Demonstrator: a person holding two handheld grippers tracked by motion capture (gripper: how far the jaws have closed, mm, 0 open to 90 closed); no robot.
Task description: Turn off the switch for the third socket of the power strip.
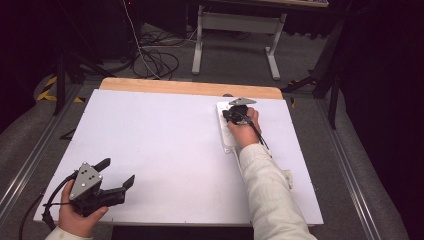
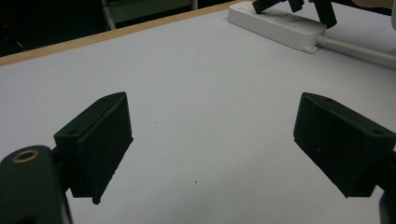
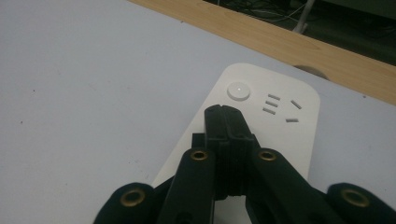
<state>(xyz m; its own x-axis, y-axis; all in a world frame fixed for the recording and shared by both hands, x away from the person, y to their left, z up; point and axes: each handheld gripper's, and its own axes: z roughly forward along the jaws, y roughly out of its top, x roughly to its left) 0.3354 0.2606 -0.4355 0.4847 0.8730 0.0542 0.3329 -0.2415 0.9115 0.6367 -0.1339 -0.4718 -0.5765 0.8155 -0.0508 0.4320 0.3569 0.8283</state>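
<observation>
A white power strip (image 1: 225, 136) lies on the table's far right, also seen in the left gripper view (image 2: 275, 23). Its far end carries a round button (image 3: 238, 90) and slot-shaped socket holes (image 3: 272, 103). My right gripper (image 1: 235, 114) hangs over that end of the strip. Its jaws are pressed together with nothing between them, and the tip (image 3: 224, 113) is just short of the button. My left gripper (image 1: 119, 171) rests at the near left corner, open, with bare table between its jaws (image 2: 212, 116).
The white table top (image 1: 160, 145) has a wooden strip along its far edge (image 1: 190, 87). The strip's white cable (image 2: 355, 49) runs off toward the right. Beyond the table are floor cables (image 1: 155, 60) and a desk frame (image 1: 235, 25).
</observation>
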